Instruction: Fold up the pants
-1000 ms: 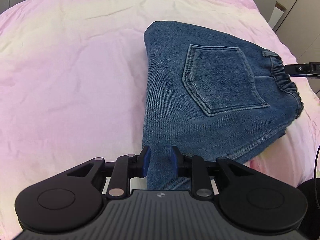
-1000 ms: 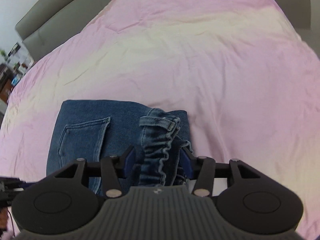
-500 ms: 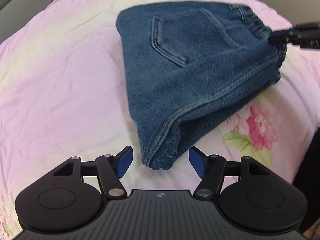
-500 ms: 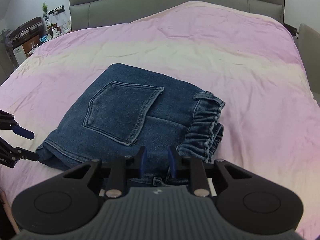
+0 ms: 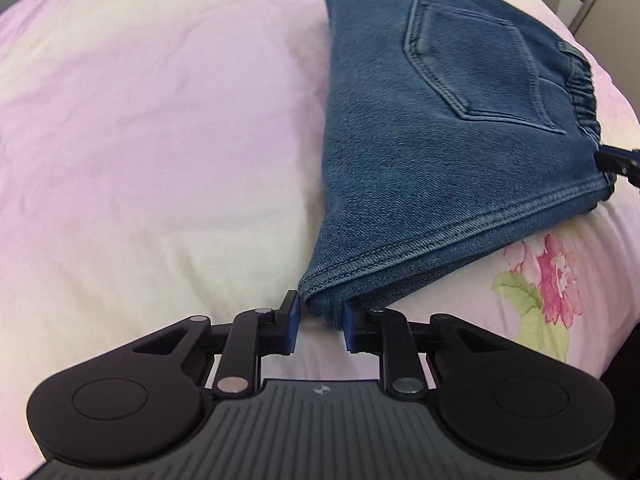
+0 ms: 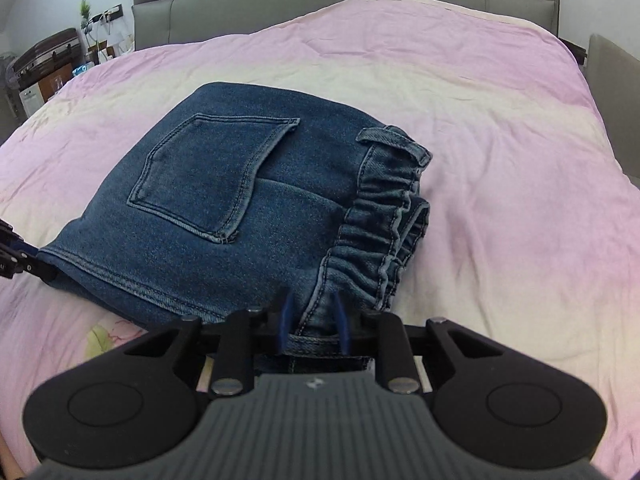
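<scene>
The folded pants (image 6: 224,216) lie on the bed (image 6: 500,128). The left tongs (image 5: 319,322) are closing on the corner nearest them; the right tongs (image 6: 312,316) are clenched on the waistband (image 6: 384,232). Best keep both corners level and draw the bundle evenly, so its layers stay stacked.

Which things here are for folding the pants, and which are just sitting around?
For the job:
- jeans
- left gripper, jaws closing on the jeans' corner
- right gripper, clamped at the waistband
- pink bedsheet, the folding surface

Just around:
- grey headboard
- suitcase
- plant
</scene>
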Available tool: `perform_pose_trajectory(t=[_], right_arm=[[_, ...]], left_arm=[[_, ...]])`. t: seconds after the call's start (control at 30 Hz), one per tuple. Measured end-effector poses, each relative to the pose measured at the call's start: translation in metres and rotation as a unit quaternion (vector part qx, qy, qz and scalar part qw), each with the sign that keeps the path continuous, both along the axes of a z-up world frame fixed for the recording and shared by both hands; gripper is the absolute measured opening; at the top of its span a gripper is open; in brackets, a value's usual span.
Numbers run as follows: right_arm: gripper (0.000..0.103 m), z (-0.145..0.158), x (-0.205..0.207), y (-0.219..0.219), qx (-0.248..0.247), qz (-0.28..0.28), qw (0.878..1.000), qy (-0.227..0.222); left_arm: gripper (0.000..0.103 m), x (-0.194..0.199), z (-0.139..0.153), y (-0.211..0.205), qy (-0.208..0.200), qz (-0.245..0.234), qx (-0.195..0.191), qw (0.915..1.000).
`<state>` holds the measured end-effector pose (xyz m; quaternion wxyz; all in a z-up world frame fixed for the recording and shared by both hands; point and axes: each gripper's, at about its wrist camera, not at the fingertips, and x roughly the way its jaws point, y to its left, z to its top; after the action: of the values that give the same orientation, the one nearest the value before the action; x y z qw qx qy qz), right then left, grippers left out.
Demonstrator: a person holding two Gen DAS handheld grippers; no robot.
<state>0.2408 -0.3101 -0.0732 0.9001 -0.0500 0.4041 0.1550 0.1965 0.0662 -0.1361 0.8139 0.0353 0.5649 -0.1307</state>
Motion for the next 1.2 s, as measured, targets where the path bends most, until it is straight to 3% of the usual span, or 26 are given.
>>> perform_pose_trajectory(t=[0.23, 0.4, 0.53, 0.67, 0.83, 1.2], right_arm=[[0.018, 0.014, 0.013, -0.003, 0.010, -0.008, 1.000, 0.016], [0.033, 0.047, 0.018, -0.003, 0.029, 0.004, 1.000, -0.002], [0.033, 0.064, 0.043, -0.002, 0.020, -0.010, 0.999, -0.027], [0.031, 0.067, 0.071, 0.003, 0.011, -0.038, 0.999, -0.035], [0.024, 0.055, 0.099, 0.015, -0.015, -0.044, 0.999, -0.015], [0.021, -0.001, 0.129, 0.021, -0.057, -0.026, 0.998, 0.023]], left_arm=[[0.030, -0.002, 0.043, -0.008, -0.002, -0.054, 0.033, 0.9980], [0.031, 0.012, 0.092, -0.012, -0.063, -0.067, 0.015, 0.9957], [0.031, 0.056, 0.110, -0.034, -0.122, -0.037, 0.000, 0.9918], [0.031, 0.104, 0.103, -0.066, -0.144, -0.026, -0.001, 0.9892], [0.024, 0.148, 0.072, -0.095, -0.134, -0.018, 0.035, 0.9903], [0.023, 0.185, 0.034, -0.109, -0.115, -0.042, 0.046, 0.9915]])
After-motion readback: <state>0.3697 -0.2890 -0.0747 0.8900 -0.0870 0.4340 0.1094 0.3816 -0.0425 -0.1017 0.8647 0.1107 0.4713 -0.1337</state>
